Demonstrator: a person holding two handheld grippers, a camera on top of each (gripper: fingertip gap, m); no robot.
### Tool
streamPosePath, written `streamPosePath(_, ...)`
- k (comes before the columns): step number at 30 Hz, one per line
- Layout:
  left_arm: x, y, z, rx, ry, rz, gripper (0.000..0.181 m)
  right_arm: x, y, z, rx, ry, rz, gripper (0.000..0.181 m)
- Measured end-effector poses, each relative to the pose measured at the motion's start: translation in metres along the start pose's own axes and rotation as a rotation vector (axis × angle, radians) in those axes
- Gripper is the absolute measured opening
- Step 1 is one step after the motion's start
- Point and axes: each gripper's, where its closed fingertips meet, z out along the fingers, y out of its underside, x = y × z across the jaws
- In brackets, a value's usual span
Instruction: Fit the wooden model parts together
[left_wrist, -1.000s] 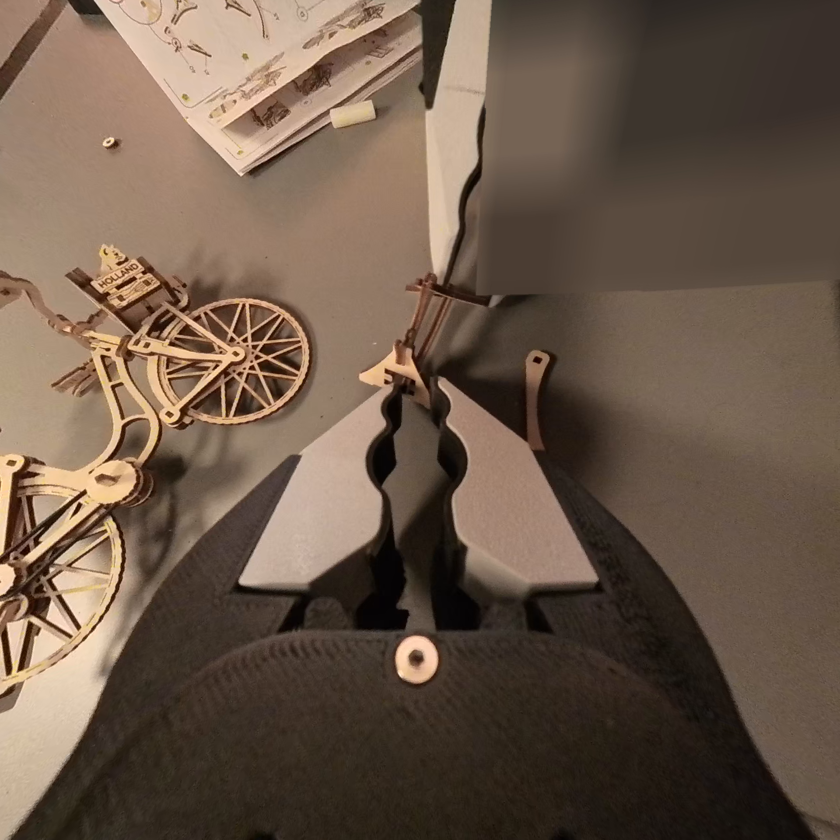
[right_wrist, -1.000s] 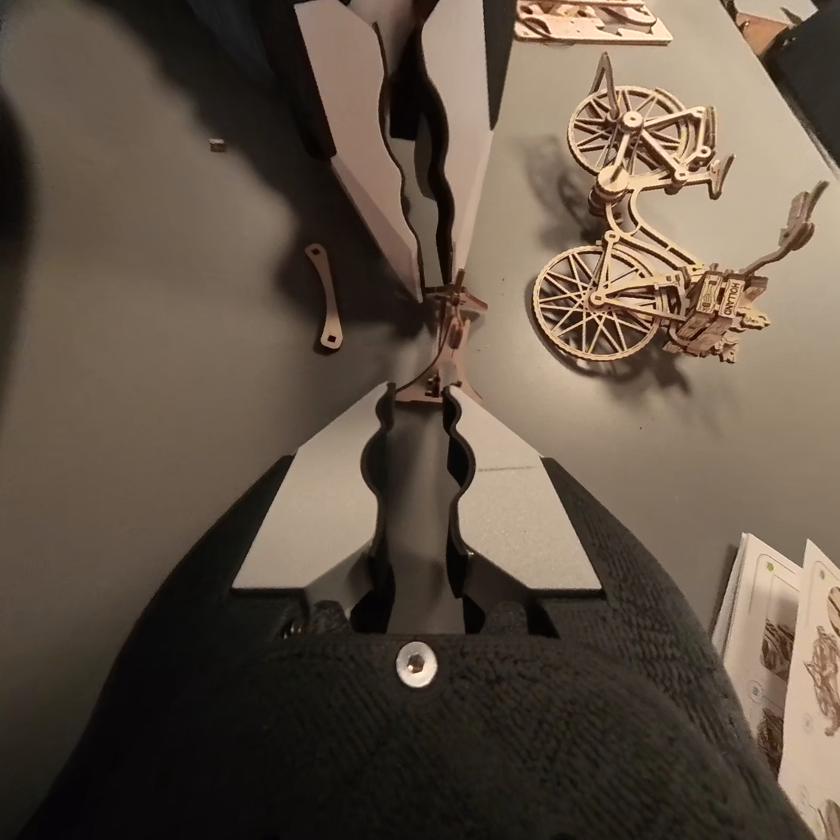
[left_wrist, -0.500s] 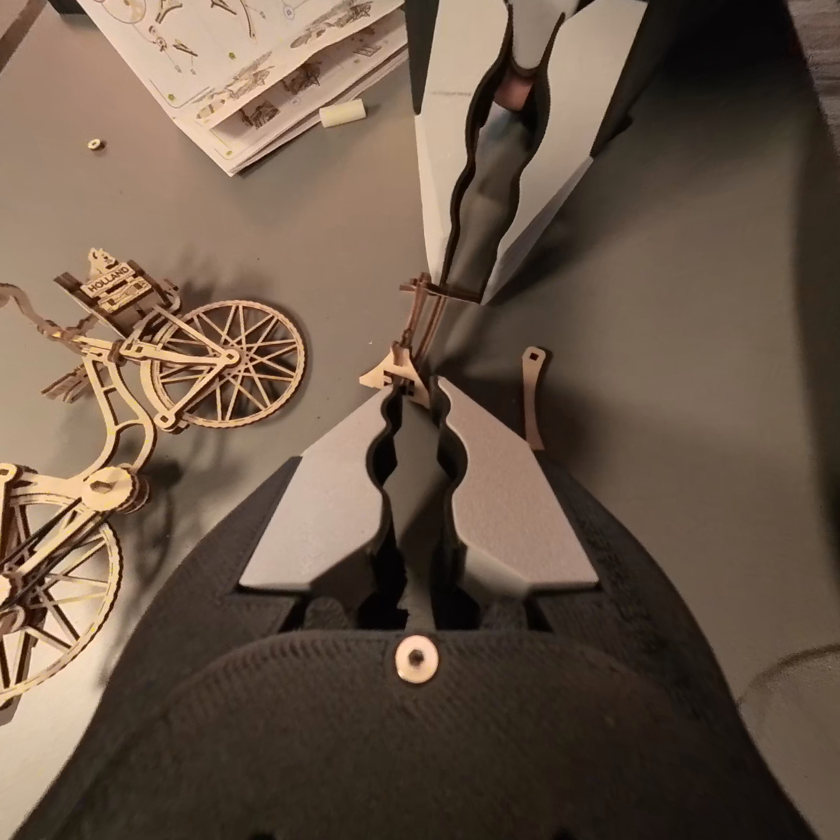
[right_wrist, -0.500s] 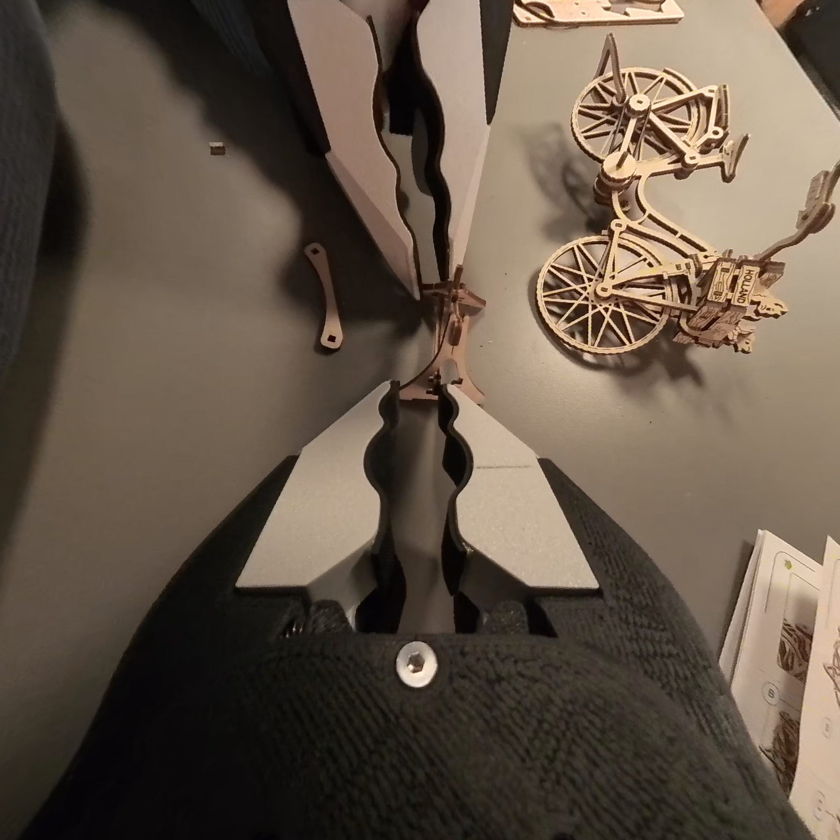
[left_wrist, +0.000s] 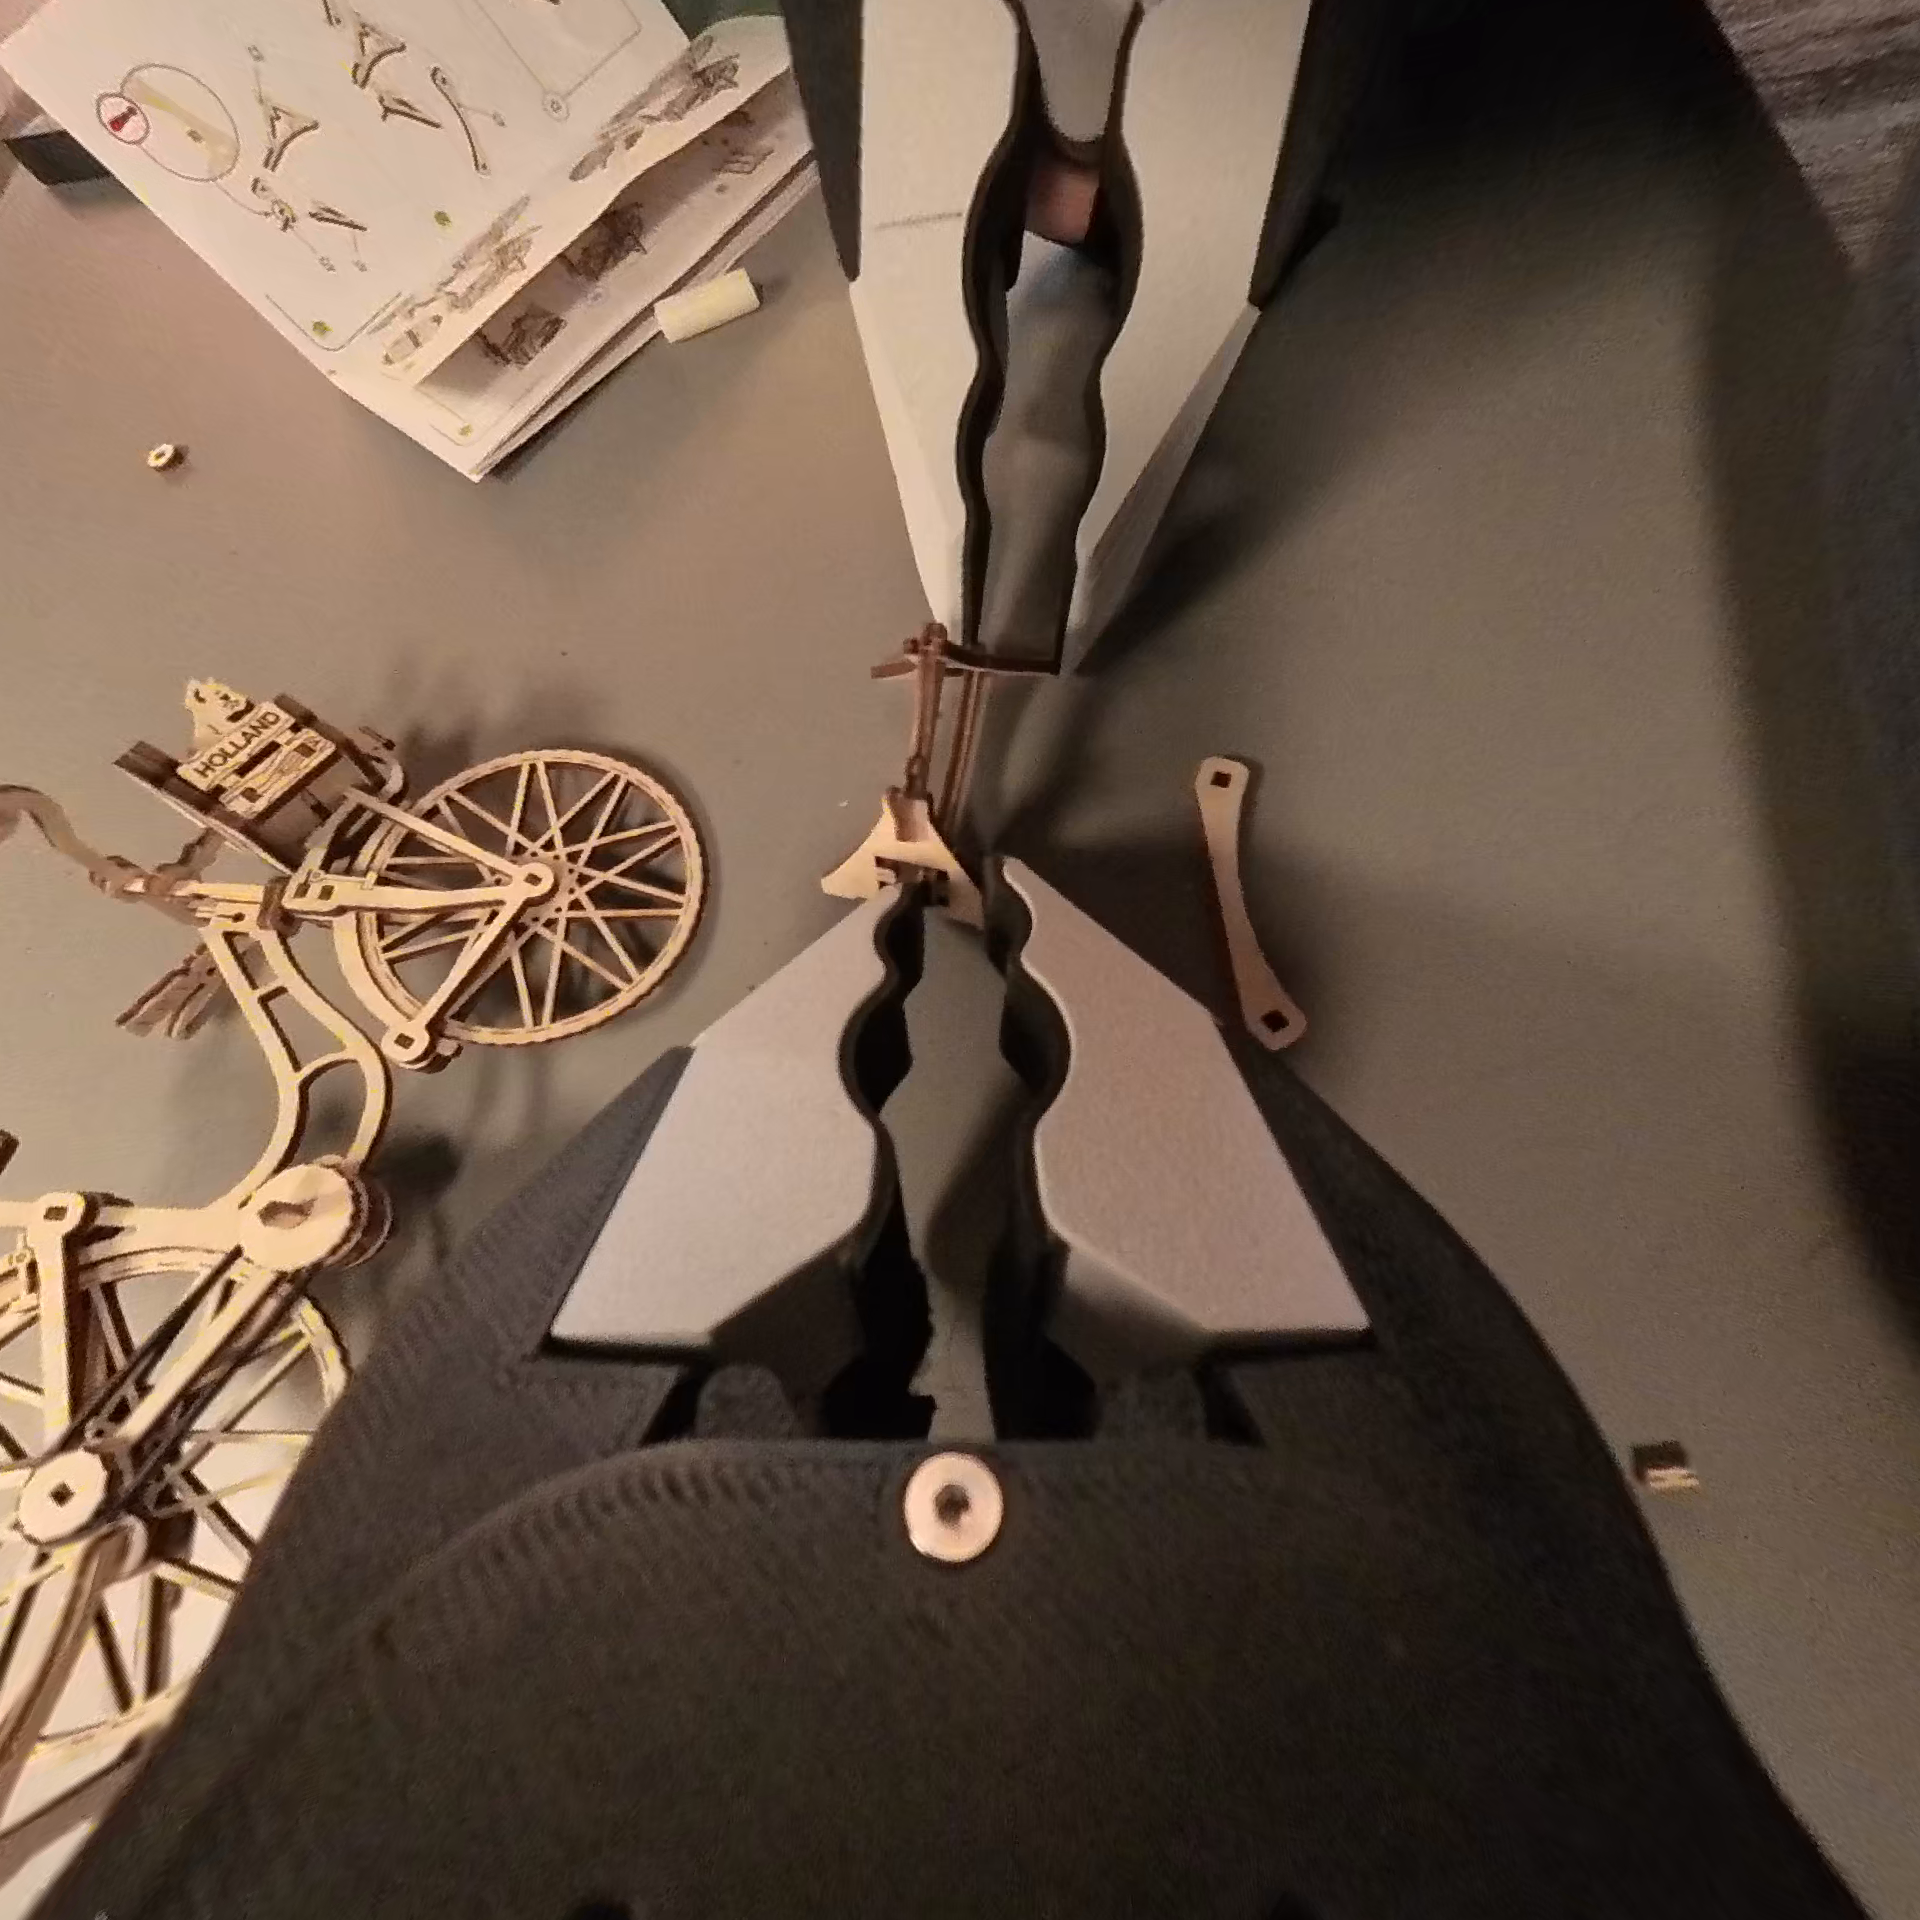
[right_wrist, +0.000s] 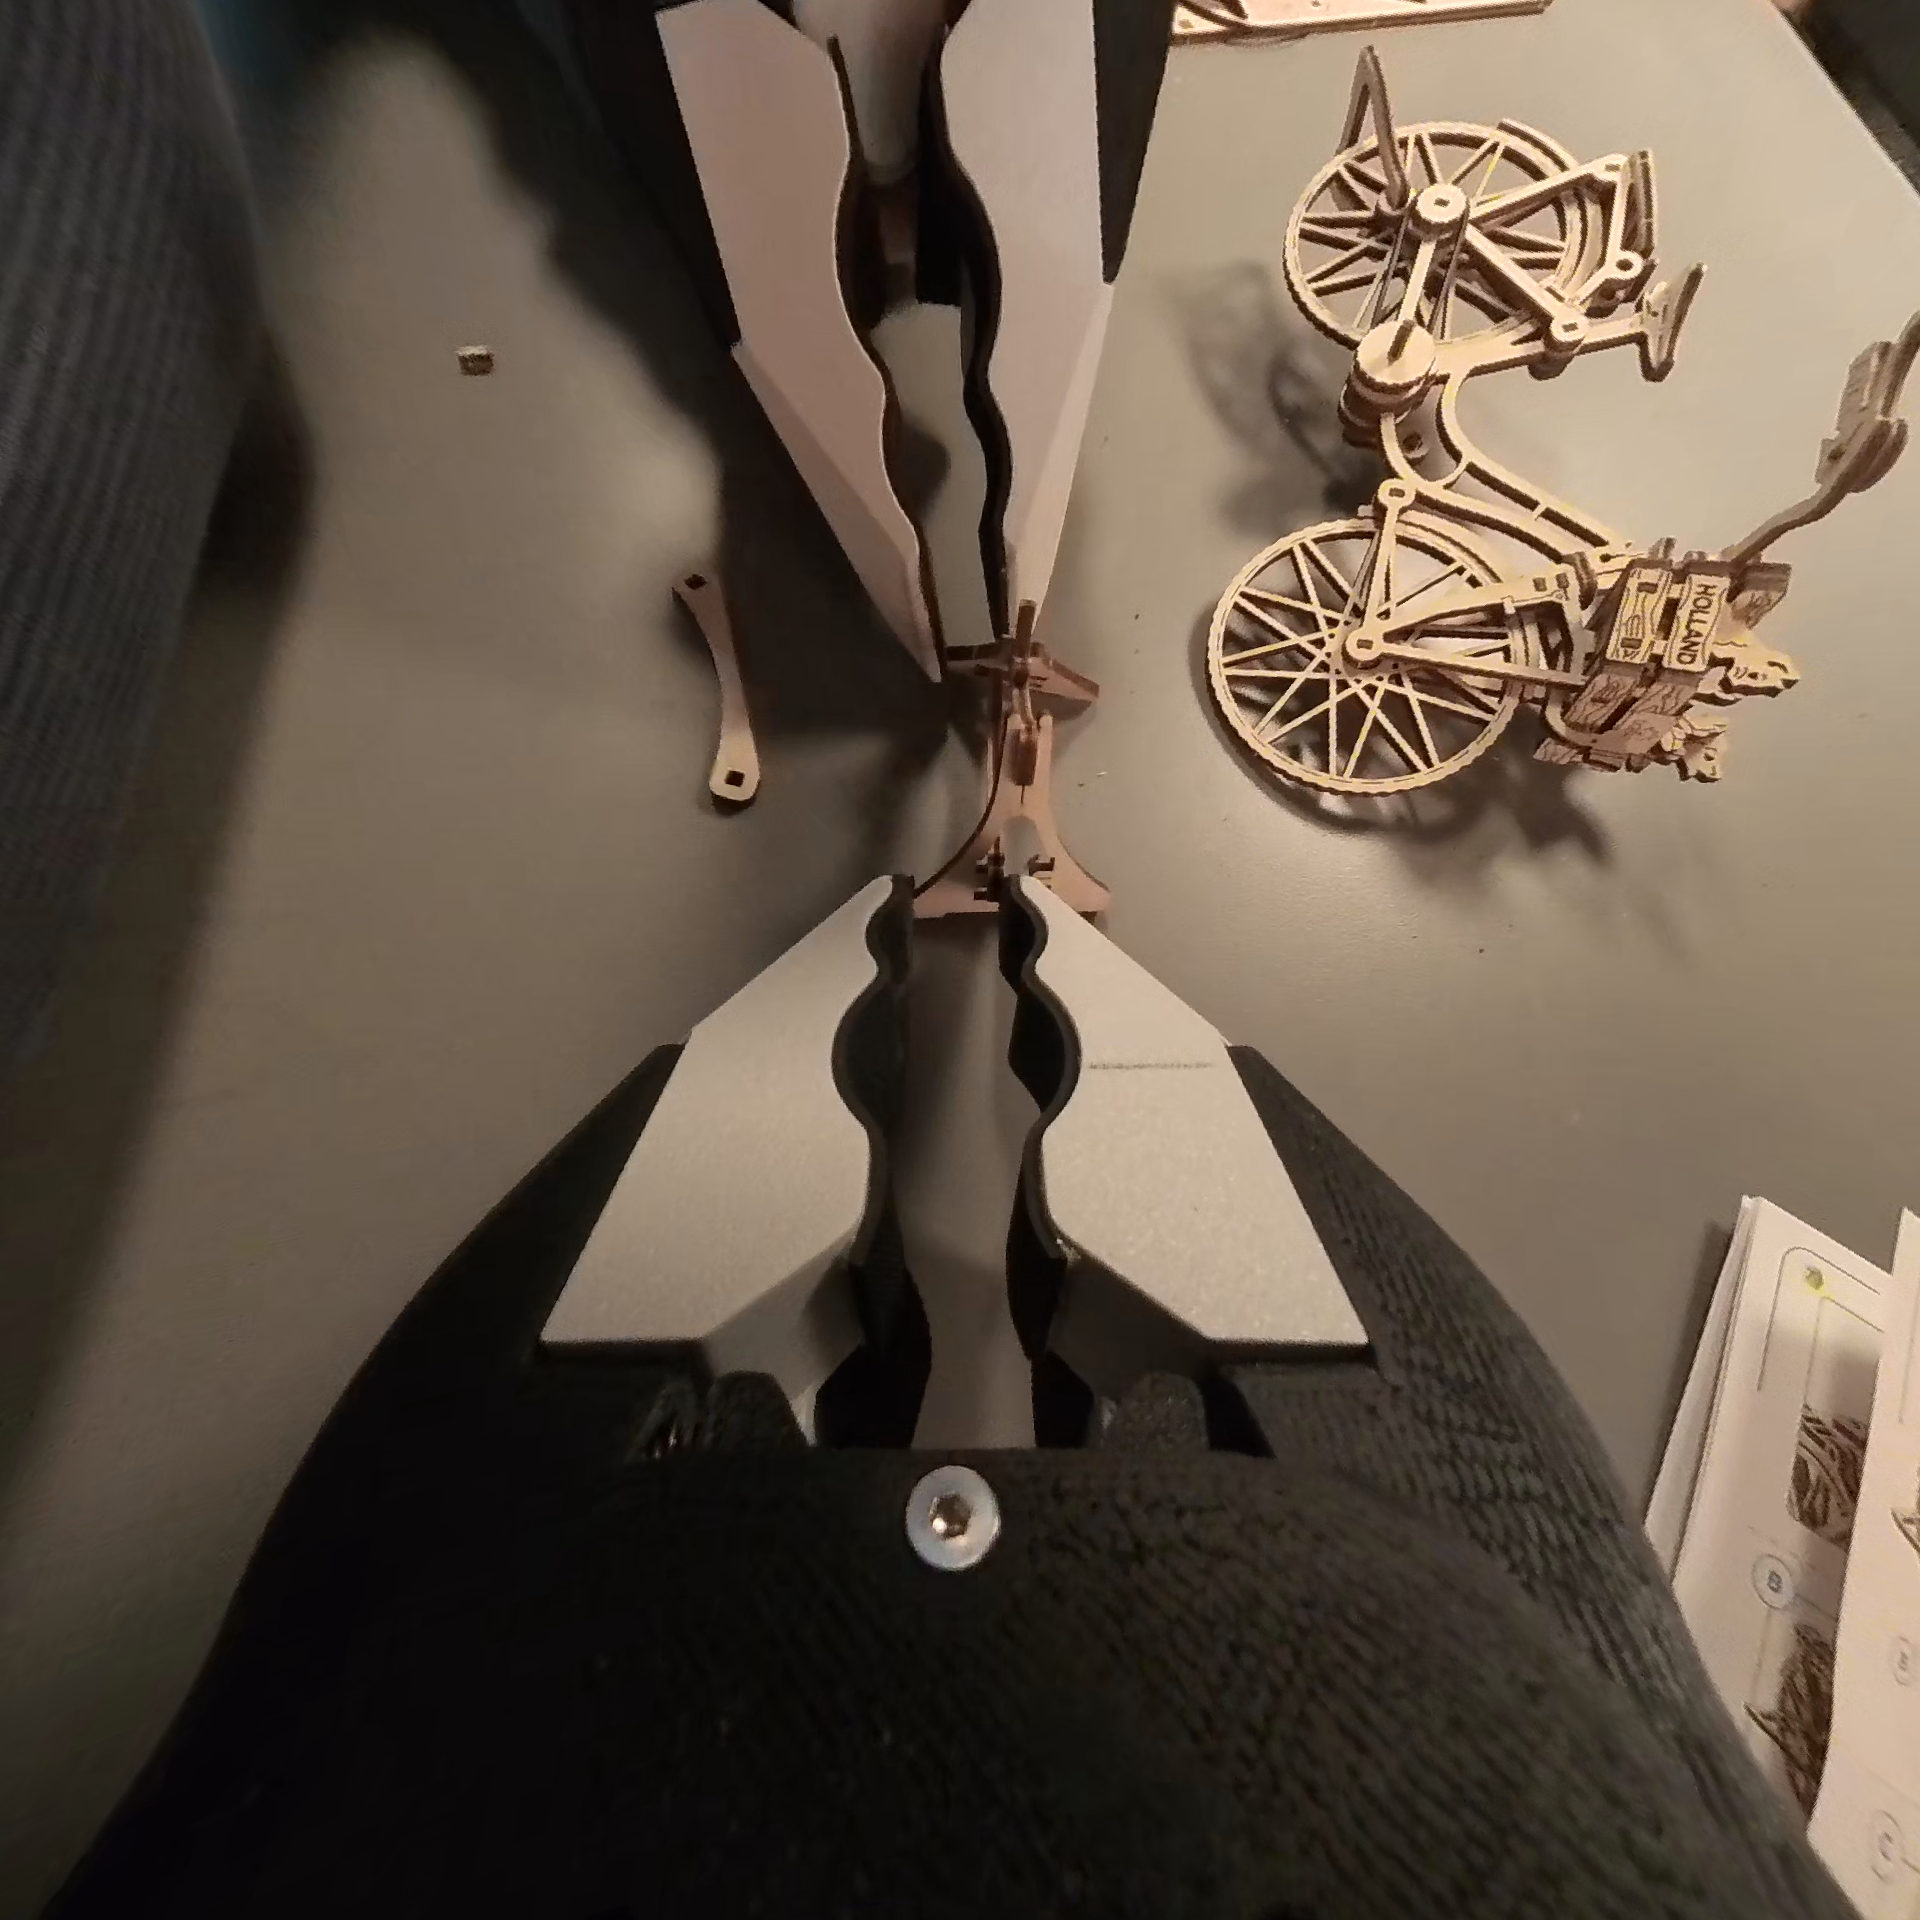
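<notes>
We hold a small wooden sub-assembly (left_wrist: 920, 821) between two hand-held grippers, above the middle of the grey table (left_wrist: 1558, 935). The left hand-held gripper (left_wrist: 961, 899) is closed on its pale, flared end; the right hand-held gripper (right_wrist: 956, 899) is pinched onto a thin cross-piece at the other end.

It is thin laser-cut ply, so we judge it light, stiff and brittle, likely to snap at its slender struts. The broader flared end looks the safer place to grip.

A loose curved strip (left_wrist: 1236, 914) lies on the table just beside it. A finished wooden bicycle (right_wrist: 1486, 499) lies well apart, towards one side edge, and a booklet (left_wrist: 436, 208) lies at a far corner.

The fingertips hide the joints, so we cannot tell how the parts seat. The light is dim, and the bicycle is cut off in the left view.
</notes>
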Motion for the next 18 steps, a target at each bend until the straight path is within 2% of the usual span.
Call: streamPosePath(18, -0.005, -0.002, 0.004, -0.014, -0.015, 0.081, 0.010, 0.007, 0.002, -0.001, -0.003, 0.012, 0.004, 0.014)
